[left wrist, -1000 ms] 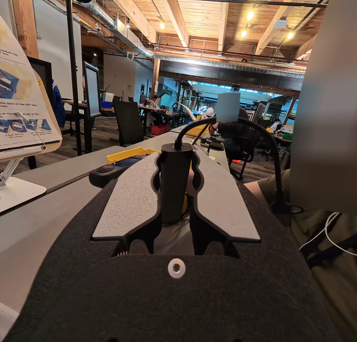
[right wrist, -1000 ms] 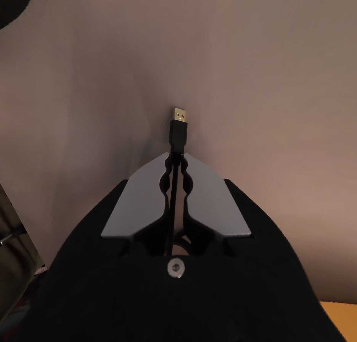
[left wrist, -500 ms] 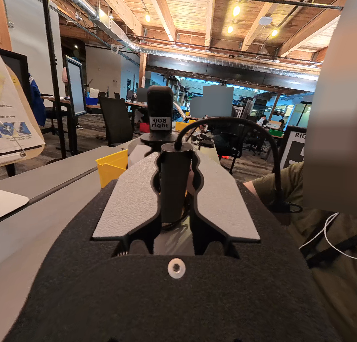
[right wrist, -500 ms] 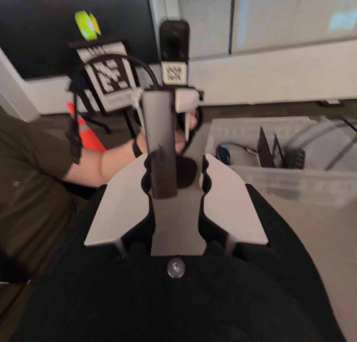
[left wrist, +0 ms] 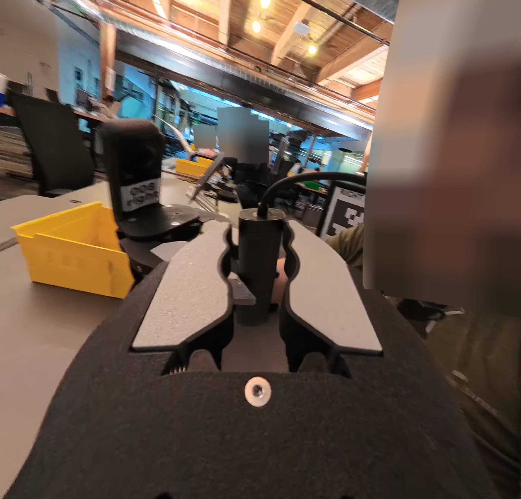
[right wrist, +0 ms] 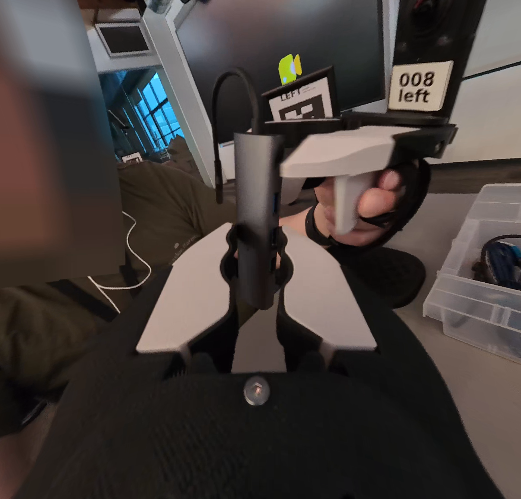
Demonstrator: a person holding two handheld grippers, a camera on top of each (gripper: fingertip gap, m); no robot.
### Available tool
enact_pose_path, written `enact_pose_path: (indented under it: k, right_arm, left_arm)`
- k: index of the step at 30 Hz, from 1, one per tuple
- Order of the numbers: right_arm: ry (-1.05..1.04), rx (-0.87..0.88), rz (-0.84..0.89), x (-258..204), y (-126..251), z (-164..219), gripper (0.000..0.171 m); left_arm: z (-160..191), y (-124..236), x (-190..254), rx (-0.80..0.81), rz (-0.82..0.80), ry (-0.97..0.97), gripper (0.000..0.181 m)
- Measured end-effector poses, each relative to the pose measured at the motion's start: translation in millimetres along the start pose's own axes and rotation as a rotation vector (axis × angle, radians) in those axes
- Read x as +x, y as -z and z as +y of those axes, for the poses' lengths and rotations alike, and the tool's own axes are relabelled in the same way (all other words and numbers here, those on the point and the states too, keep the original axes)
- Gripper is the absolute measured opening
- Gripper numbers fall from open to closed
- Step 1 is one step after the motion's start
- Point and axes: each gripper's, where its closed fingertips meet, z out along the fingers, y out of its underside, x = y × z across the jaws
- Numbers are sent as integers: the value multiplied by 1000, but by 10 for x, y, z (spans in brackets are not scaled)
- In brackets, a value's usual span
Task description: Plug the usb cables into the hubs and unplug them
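Now | both tools grip hub point(right wrist: 255, 220) | yellow bin point(left wrist: 73, 255): contents hidden | clear box point(right wrist: 479, 288): cables

One hub point(right wrist: 255, 220), two claws point(left wrist: 257, 252), one yellow bin point(left wrist: 73, 255).

Dark grey hub point(right wrist: 255, 217) with blue ports, black cable point(left wrist: 296, 183), yellow bin point(left wrist: 73, 254), clear plastic box point(right wrist: 479, 274).
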Motion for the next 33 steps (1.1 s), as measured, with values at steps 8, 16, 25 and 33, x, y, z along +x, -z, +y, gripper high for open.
enact_pose_path:
  k: [8, 16, 25, 33]
  right_arm:
    - [-67, 241, 91, 47, 258, -471, 18]
    - [-290, 603, 108, 163, 665, -842, 18]
    - [-251, 904, 262, 357, 1071, -950, 17]
    - [-27, 728, 294, 243, 632, -911, 17]
  left_arm:
    - [-182, 477, -441, 137, -479, -291, 65]
    - [-122, 884, -733, 277, -716, -122, 50]
    - [141, 513, -598, 101, -817, -300, 34]
    - [71, -69, -607, 121, -635, -185, 39]
